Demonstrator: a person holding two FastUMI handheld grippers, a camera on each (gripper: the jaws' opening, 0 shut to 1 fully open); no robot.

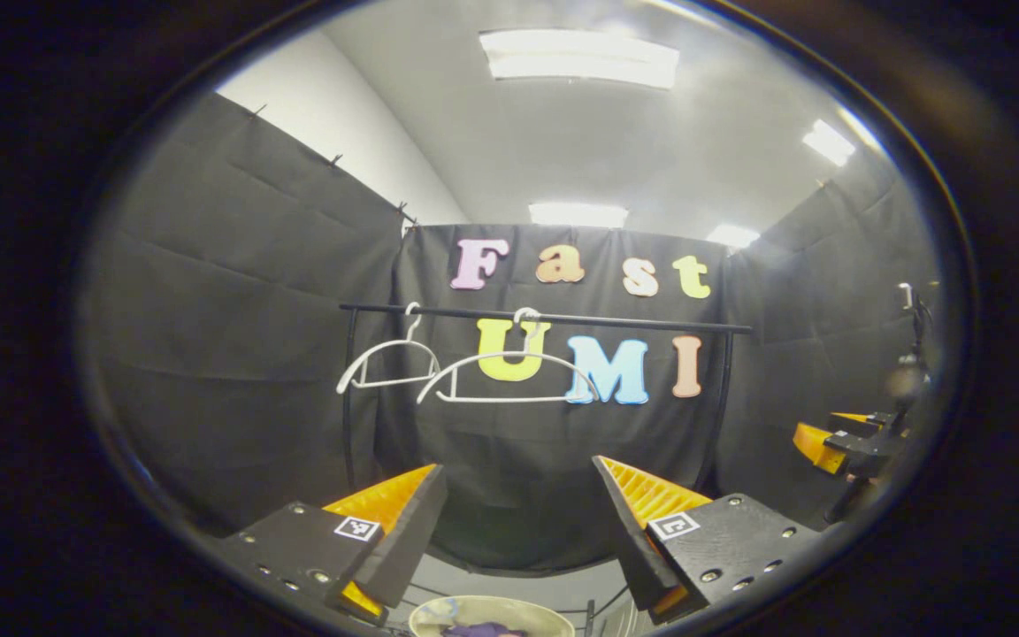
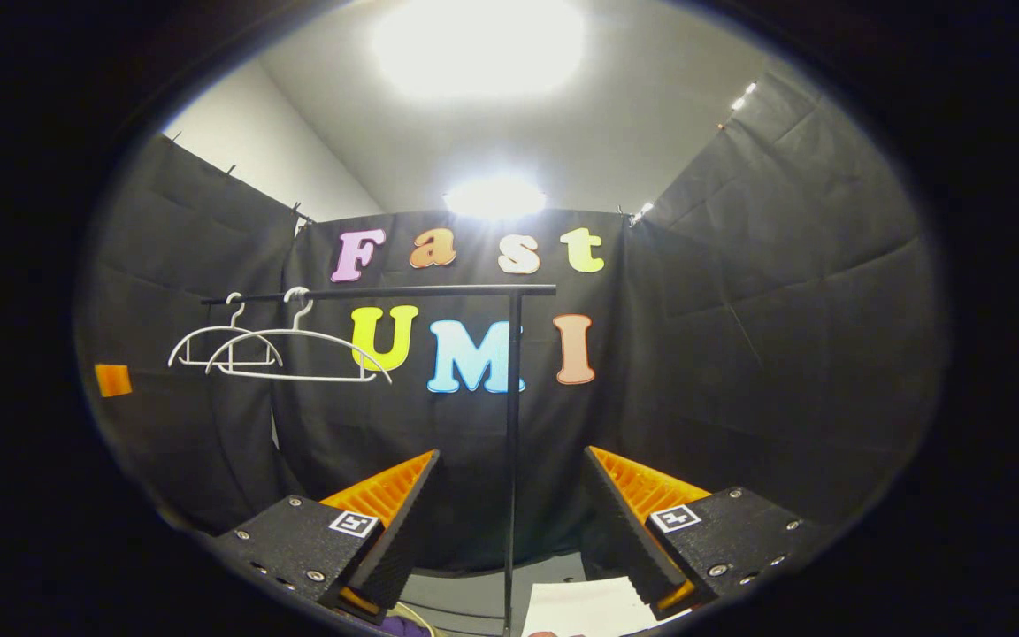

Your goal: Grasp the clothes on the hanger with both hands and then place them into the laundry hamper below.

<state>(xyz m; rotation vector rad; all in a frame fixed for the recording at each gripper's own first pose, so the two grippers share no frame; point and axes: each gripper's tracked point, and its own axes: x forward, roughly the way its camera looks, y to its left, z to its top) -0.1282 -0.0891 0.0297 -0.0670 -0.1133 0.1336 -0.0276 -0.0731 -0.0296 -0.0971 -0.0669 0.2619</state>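
White plastic hangers, a nearer hanger (image 1: 509, 376) and a farther hanger (image 1: 386, 358), hang bare from the black rail (image 1: 545, 317), side by side, the farther one overlapped by the nearer in the right gripper view. Below the rail, at the bottom edge of the left gripper view, the laundry hamper (image 1: 554, 615) is cut off so that just its pale rim shows, with a scrap of purple clothes (image 1: 483, 630) inside it; how much cloth lies there cannot be made out. The left gripper (image 1: 518, 522) is spread wide with nothing between its fingers, pointed at the rail. The right gripper (image 2: 509, 518) is likewise spread and empty, with the rail's upright post (image 2: 514, 442) seen between its fingers, beyond them. A white sheet (image 2: 589, 606) below the rail is partly hidden by the right gripper.
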